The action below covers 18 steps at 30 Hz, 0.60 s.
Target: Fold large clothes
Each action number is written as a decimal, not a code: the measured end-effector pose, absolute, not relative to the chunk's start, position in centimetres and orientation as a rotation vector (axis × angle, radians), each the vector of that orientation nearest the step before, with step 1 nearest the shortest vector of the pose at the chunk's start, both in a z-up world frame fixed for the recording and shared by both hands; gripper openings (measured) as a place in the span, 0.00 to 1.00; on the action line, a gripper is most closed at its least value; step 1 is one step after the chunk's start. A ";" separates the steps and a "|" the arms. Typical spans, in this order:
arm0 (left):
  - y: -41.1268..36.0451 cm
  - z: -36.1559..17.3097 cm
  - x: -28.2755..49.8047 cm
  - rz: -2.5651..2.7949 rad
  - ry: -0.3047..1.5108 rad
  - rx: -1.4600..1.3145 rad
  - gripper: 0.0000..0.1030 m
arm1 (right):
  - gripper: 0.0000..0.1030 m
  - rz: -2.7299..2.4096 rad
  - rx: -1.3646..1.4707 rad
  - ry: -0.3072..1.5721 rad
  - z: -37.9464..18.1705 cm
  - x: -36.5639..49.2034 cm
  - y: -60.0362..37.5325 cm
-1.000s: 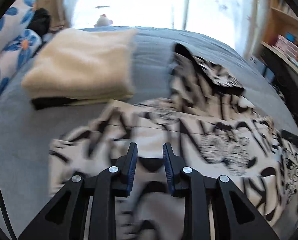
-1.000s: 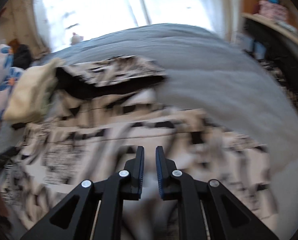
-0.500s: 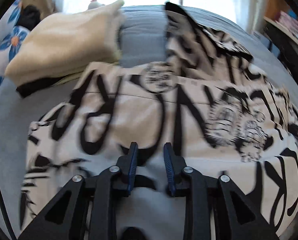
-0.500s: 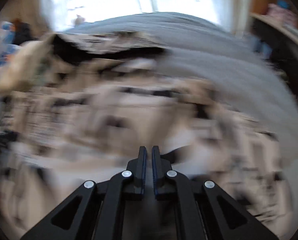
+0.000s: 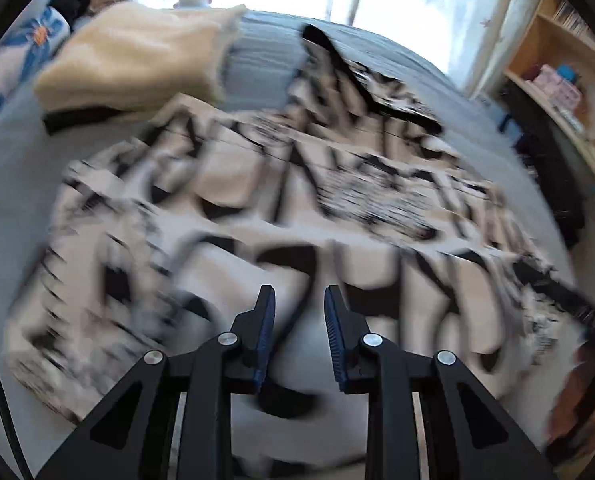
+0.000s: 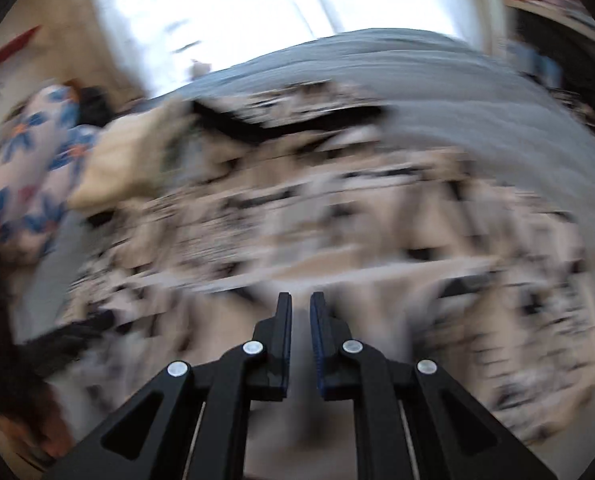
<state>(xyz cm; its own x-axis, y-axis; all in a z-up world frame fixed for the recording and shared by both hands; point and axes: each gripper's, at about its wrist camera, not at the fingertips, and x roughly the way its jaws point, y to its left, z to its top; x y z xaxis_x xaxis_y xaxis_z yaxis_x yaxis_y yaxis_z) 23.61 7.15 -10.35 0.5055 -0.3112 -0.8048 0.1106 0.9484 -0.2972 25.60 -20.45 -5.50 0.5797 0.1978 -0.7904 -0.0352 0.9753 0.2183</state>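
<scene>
1. Jaws first: the left gripper (image 5: 299,294) has its jaws a little apart, over blurred printed cloth; whether cloth is nipped deeper between them I cannot tell.
2. Right gripper (image 6: 300,300): its jaws are opening, a narrow gap showing, and I see nothing clearly between them.
3. From the left, a floral pillow (image 5: 17,52) lies at the bed's edge, then a folded cream stack (image 5: 137,60) resting on the grey bed (image 5: 265,64).
4. Beside the stack, the black-and-cream garment (image 5: 257,208) is spread across the bed's middle, one flap (image 5: 361,80) turned over at its far side.
5. A shelf (image 5: 557,92) stands at the far right.
6. Judging progress: the cream stack looks finished; the garment seems only partly folded, with most folds left.
</scene>
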 end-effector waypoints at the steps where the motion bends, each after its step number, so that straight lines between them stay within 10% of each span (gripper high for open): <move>1: 6.2 -10.8 23.3 -0.264 1.026 -0.225 0.23 | 0.10 0.183 0.185 0.961 -6.0 25.4 -18.7; 18: 18.4 -12.7 20.2 0.042 0.962 -0.189 0.22 | 0.00 -0.257 0.246 0.906 -7.1 18.0 -39.9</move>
